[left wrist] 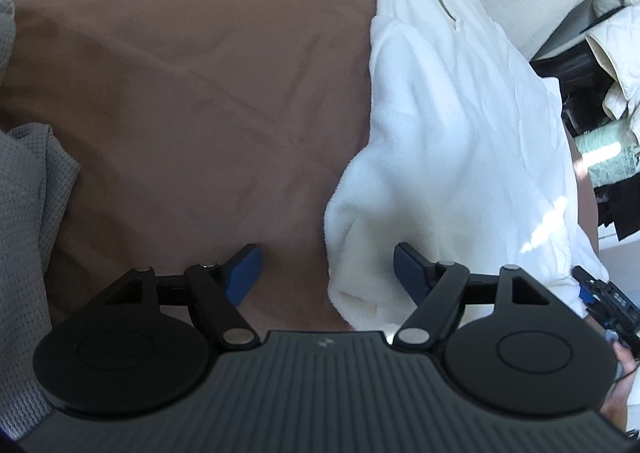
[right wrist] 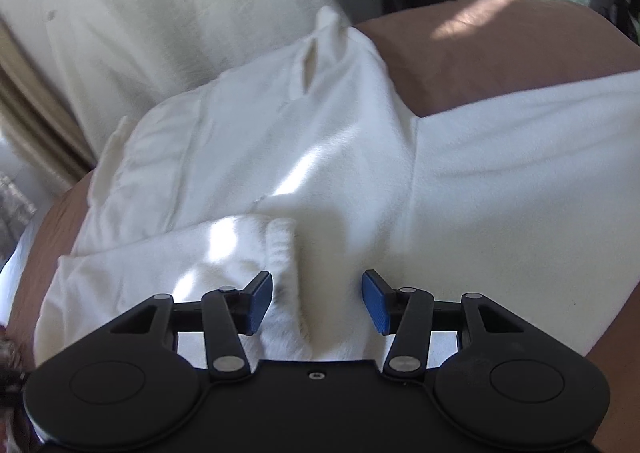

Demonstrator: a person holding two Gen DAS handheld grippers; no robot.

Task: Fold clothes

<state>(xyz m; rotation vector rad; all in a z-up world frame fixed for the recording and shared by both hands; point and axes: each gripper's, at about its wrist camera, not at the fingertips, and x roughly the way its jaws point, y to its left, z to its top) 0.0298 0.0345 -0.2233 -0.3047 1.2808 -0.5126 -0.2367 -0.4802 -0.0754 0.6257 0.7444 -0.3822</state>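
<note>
Bed (left wrist: 180,53): a brown sheet fills the upper left and centre of the left wrist view; it is loose and creased, so a low pinch could gather sheet along with clothing.
White garment (left wrist: 460,133): soft fleecy cloth, lying down the right side of the left wrist view and across the middle of the right wrist view (right wrist: 320,157); it is bunched in several layers, so a fold started now would likely come out crooked.
Grey garment (left wrist: 28,213): knit cloth at the left edge of the left wrist view, well apart from the white one; no risk unless the left hand drifts that way.
Pale bedding (right wrist: 120,13): upper left of the right wrist view, touching the white garment's far end; a drag could pull the two together.
Left tool (left wrist: 327,269): jaws wide apart, gripping nothing; the garment's lower edge lies between them, unpinched, so closing here may catch one layer only.
Right tool (right wrist: 317,301): jaws partly apart, gripping nothing; a raised ridge of white cloth (right wrist: 284,273) stands between them, beside the left pad, and could slip out sideways.
</note>
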